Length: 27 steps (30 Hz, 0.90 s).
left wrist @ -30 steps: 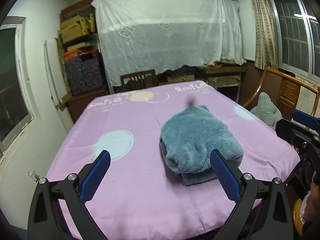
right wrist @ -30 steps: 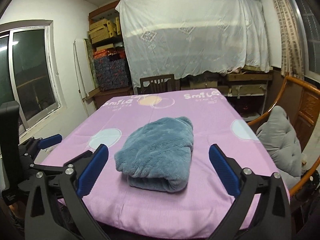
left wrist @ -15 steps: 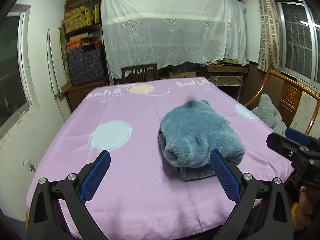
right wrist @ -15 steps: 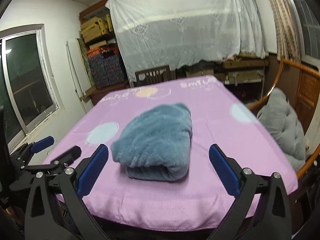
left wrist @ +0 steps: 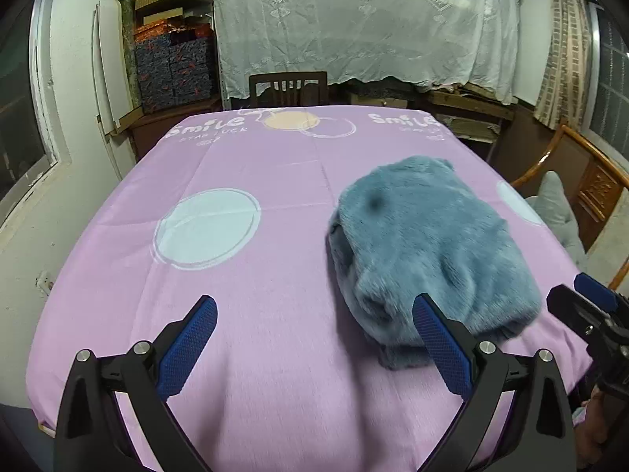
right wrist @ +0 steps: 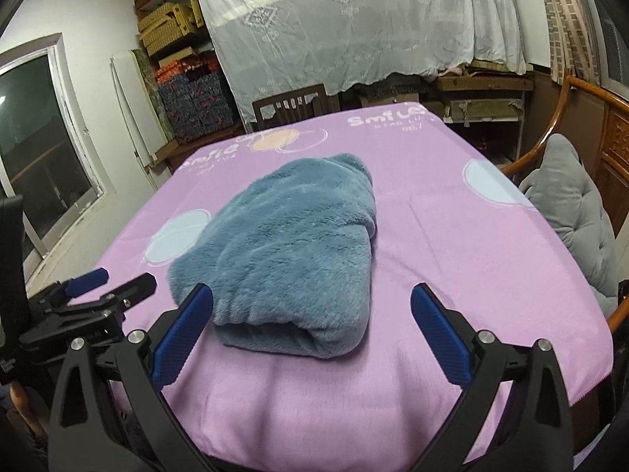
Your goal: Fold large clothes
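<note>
Lying ahead of both tongs, the folded blue garment [right wrist: 291,251] is seen as a thick bundle on the table [right wrist: 452,244], which is covered with a pink cloth. From the right tongs [right wrist: 312,338] the garment is straight in front, a little to the left, and its near rolled edge is just beyond the left blue pad. From the left tongs [left wrist: 314,348] it is placed ahead and to the right, with the right pad in front of its near corner in the picture. The long axis of the bundle runs away from the tongs, toward the far edge of the table. The right tongs are judged to be the nearer ones. Both pairs are held wide apart and nothing is gripped by them.

The garment is made of a fluffy, plush material, soft and thick, so its edges are rounded and not sharp. The layers can be seen at the near end, where the fold is open like a mouth. The folding is judged to be nearly finished. The pink cloth is thin and smooth, with pale circles and white letters printed on it.
</note>
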Each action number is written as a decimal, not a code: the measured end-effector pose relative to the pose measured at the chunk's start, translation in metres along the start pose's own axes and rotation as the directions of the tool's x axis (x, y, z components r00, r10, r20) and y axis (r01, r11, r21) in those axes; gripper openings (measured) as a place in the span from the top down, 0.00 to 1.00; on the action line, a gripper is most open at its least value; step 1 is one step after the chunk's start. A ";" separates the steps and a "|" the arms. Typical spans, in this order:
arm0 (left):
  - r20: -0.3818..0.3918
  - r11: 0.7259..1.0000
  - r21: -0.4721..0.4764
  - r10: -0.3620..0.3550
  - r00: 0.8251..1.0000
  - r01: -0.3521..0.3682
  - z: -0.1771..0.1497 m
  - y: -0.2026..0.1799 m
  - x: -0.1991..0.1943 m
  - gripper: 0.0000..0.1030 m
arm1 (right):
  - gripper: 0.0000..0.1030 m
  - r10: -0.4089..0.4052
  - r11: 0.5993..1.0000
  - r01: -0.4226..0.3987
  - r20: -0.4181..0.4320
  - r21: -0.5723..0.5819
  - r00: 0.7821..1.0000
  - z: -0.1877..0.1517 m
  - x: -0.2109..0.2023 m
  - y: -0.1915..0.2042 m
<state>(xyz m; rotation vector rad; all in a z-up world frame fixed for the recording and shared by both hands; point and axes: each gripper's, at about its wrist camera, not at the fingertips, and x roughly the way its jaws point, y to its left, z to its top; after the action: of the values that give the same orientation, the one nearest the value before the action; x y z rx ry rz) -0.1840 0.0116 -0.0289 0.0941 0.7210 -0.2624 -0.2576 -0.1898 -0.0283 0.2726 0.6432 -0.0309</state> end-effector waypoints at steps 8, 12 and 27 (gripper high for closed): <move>-0.068 1.000 0.020 0.018 0.998 -0.017 0.003 -0.011 0.034 0.03 | 0.05 -0.028 1.000 0.028 -0.095 -0.003 0.995 0.001 0.047 -0.011; -0.107 1.000 0.024 0.004 0.994 -0.001 -0.006 -0.015 0.051 0.03 | 0.05 -0.038 0.999 0.038 -0.156 -0.004 0.987 -0.008 0.067 -0.023; -0.117 0.999 0.001 -0.041 0.992 0.041 -0.023 0.002 0.047 0.03 | 0.05 -0.028 1.000 0.028 -0.164 -0.005 0.986 -0.028 0.062 -0.030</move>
<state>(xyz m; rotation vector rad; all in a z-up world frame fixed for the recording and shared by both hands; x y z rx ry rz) -0.1646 0.0079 -0.0775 0.0990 0.8397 -0.2992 -0.2279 -0.2079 -0.0937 0.2654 0.8106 -0.0346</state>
